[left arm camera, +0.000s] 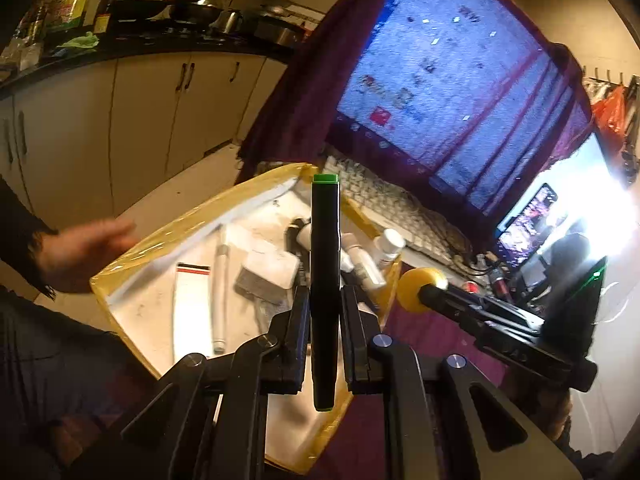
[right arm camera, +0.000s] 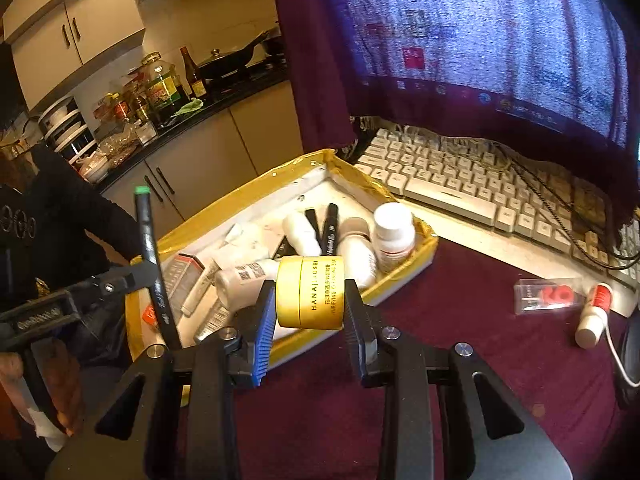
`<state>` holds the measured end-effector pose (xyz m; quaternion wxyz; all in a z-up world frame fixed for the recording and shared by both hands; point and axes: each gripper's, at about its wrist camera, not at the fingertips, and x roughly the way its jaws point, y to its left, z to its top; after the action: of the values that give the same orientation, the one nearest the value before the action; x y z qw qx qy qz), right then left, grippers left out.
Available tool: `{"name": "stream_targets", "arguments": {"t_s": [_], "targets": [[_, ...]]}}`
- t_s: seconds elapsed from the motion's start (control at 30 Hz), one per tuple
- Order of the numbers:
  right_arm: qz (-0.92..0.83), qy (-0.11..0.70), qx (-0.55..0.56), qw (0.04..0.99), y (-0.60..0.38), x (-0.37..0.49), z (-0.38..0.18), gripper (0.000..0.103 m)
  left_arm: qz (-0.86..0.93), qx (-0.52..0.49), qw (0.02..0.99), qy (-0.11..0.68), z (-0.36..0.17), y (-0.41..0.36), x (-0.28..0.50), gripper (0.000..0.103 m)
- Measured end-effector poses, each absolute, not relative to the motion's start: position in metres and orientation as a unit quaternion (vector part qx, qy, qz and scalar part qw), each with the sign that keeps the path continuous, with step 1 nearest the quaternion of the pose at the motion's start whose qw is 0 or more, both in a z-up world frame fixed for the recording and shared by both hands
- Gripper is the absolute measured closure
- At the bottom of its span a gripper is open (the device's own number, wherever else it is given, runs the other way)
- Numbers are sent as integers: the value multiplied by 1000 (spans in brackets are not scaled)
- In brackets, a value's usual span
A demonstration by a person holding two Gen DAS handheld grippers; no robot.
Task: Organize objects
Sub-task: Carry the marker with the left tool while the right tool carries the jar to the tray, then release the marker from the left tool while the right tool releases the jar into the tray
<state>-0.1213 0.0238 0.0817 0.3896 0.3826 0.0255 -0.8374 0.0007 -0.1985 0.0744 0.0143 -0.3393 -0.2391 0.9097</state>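
Observation:
My left gripper (left arm camera: pixel 325 300) is shut on a black marker with green ends (left arm camera: pixel 325 280), held upright above the yellow-rimmed white tray (left arm camera: pixel 168 236). The marker also shows in the right wrist view (right arm camera: pixel 154 264). My right gripper (right arm camera: pixel 311 300) is shut on a yellow round jar (right arm camera: pixel 311 292) at the tray's near edge (right arm camera: pixel 400 280); the jar also shows in the left wrist view (left arm camera: pixel 418 289). The tray holds white bottles (right arm camera: pixel 394 236), black markers (right arm camera: pixel 330 226), tubes and small boxes.
A white keyboard (right arm camera: pixel 480 188) lies behind the tray under a monitor draped in purple cloth (right arm camera: pixel 460 40). A clear red-printed box (right arm camera: pixel 548 295) and a small white bottle (right arm camera: pixel 594 316) lie on the maroon tablecloth to the right. A bare hand (left arm camera: pixel 84 252) hovers left of the tray.

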Motion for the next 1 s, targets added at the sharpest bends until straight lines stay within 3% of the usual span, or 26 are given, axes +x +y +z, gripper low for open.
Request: {"name": "stream_targets", "arguments": {"t_s": [0.73, 1.0], "targets": [[-857, 54, 363, 361, -11, -113, 65, 73, 895, -390, -30, -215, 38, -210, -18, 91], [-818, 36, 356, 450, -11, -78, 82, 73, 890, -399, -35, -218, 34, -218, -13, 91]]}}
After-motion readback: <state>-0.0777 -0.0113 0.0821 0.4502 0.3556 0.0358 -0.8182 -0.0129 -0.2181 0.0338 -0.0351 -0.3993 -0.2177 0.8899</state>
